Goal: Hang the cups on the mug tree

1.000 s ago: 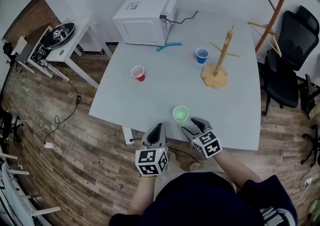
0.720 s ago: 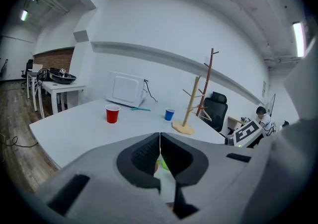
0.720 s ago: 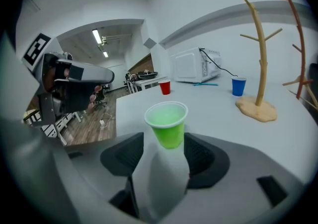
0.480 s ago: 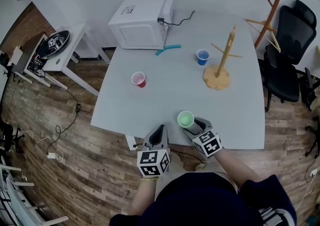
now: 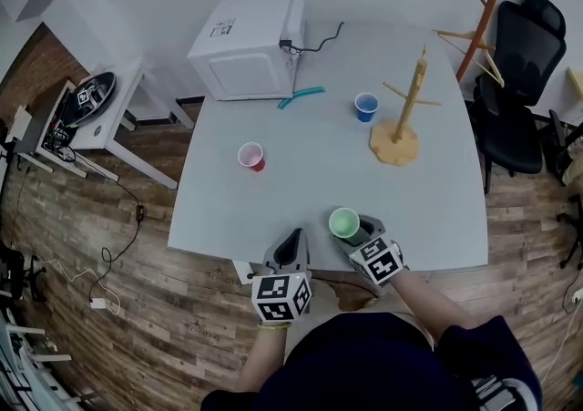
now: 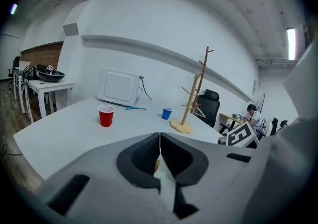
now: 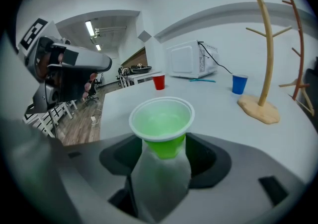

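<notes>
At the far left of the grey table (image 5: 310, 172) stands the white microwave (image 5: 246, 40). Nearer me and a little right of it, the red cup (image 5: 250, 157) stands upright, alone on the bare top. My left tongs (image 5: 291, 238) hang at the near edge of the table. Their jaws are pressed together with nothing that I can make out between them, and they point toward the far side. A teal tool (image 5: 301, 96) lies just beside the microwave's near right corner.

Right of my left tongs, close to the near edge, the green cup (image 7: 161, 118) stands upright with its mouth up. My right tongs (image 5: 363, 229) are around its lower part. The jaws have just been opening and now stand wide, one on each side of the cup, and I see no squeeze on it.

Farther off and to the right, the blue cup (image 5: 366, 107) stands upright, near the wooden mug tree (image 5: 405, 108) on its round base. Beyond the table's right edge is a black office chair (image 5: 515, 81).
</notes>
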`<state>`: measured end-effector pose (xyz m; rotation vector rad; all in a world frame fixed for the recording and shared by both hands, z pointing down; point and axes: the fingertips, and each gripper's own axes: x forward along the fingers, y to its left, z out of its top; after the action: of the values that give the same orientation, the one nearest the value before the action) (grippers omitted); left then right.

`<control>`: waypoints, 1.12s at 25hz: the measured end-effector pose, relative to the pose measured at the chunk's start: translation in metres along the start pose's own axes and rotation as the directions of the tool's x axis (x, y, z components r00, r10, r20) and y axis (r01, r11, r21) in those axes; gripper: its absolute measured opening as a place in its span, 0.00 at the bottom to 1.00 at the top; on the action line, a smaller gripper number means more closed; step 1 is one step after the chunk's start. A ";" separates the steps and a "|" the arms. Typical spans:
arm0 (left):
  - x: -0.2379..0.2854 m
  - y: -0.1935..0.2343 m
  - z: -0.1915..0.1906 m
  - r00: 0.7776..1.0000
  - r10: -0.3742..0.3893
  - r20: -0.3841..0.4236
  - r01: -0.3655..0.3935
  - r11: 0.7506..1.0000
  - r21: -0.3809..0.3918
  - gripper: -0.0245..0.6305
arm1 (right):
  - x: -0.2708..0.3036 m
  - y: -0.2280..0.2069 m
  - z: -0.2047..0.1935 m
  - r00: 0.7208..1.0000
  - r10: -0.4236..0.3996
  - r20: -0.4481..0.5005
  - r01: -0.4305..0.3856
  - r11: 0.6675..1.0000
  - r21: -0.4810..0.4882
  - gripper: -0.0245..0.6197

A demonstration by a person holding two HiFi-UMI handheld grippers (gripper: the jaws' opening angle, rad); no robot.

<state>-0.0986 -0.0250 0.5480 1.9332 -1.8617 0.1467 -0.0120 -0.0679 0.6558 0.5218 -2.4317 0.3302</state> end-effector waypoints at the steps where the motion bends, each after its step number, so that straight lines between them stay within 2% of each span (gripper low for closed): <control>1: 0.001 0.001 0.001 1.000 -0.005 -0.001 0.005 1.000 0.001 0.07 | 0.001 0.000 0.000 1.000 -0.006 -0.001 0.006 1.000 0.001 0.43; 8: 0.004 0.010 0.005 0.999 -0.034 -0.012 0.034 0.999 0.003 0.07 | 0.002 -0.008 0.004 0.996 -0.082 0.018 0.082 0.997 -0.002 0.43; 28: 0.001 0.020 0.022 0.991 -0.123 -0.049 0.125 0.992 0.020 0.07 | -0.009 -0.008 0.009 0.981 -0.196 0.007 0.195 0.978 0.067 0.41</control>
<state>-0.1232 -0.0345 0.5341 2.0365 -1.7110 0.1745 -0.0066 -0.0759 0.6441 0.7882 -2.3639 0.3254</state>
